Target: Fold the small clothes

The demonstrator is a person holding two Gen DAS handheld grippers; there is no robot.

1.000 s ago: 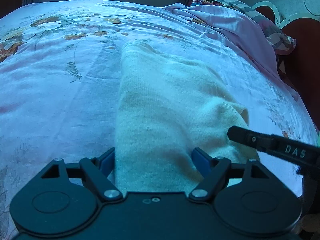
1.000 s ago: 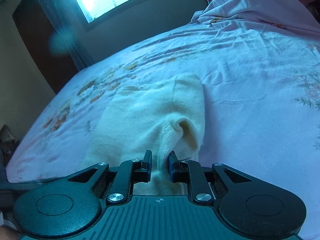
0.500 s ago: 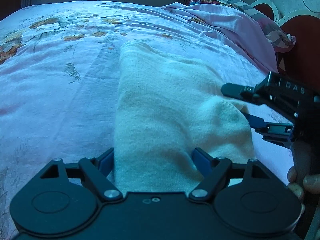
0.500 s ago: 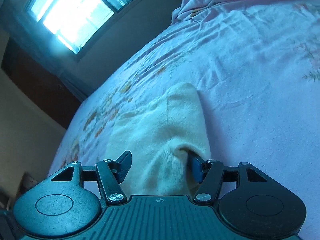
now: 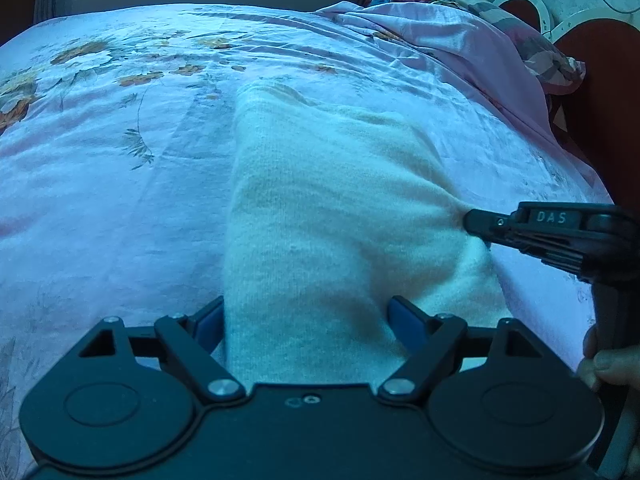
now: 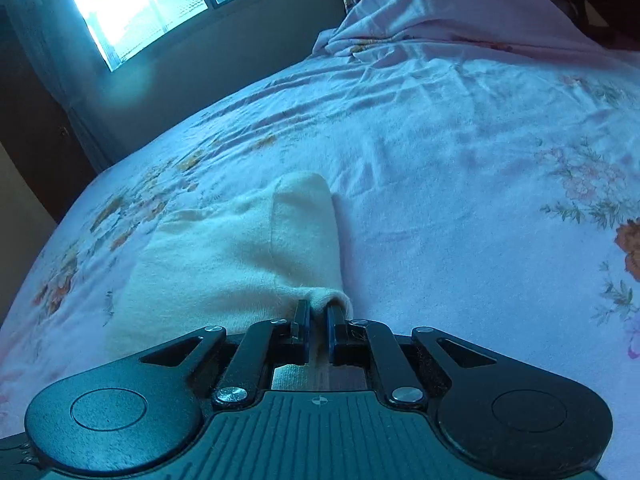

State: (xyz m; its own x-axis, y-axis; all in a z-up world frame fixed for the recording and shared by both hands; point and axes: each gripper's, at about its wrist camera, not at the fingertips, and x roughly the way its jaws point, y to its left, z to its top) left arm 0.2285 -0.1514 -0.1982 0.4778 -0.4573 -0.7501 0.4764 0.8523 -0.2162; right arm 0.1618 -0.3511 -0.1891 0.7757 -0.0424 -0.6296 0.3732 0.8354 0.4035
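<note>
The cream sweater (image 5: 328, 216) lies folded into a long strip on the bed (image 5: 112, 184), running from the bottom centre of the left wrist view up toward the middle of the frame. My left tool (image 5: 306, 322) stands wide open at the bottom of that view, its two blue pads on either side of the near end of the strip; I can't see them pressing into the knit, so I count that side as released, merely straddling the cloth. My right tool (image 6: 318, 320) is clenched on a small bunched corner of the sweater at the lower centre of the right wrist view. In the left view it comes in from the right edge and bites the strip's right-hand border.

What worries me is the size of that bite. Only a thin pinch of soft knit sits between the pads, so a pull could slide it free. If it is only the top layer, lifting would peel the fold apart rather than carry it. With my left side not gripping, nothing anchors the near end, and a tug from the right could drag the whole strip askew across the sheet (image 6: 460, 184), which looks loose enough to wrinkle along with it. The heaped bedding (image 6: 440, 12) at the upper right is well apart and no hazard.
</note>
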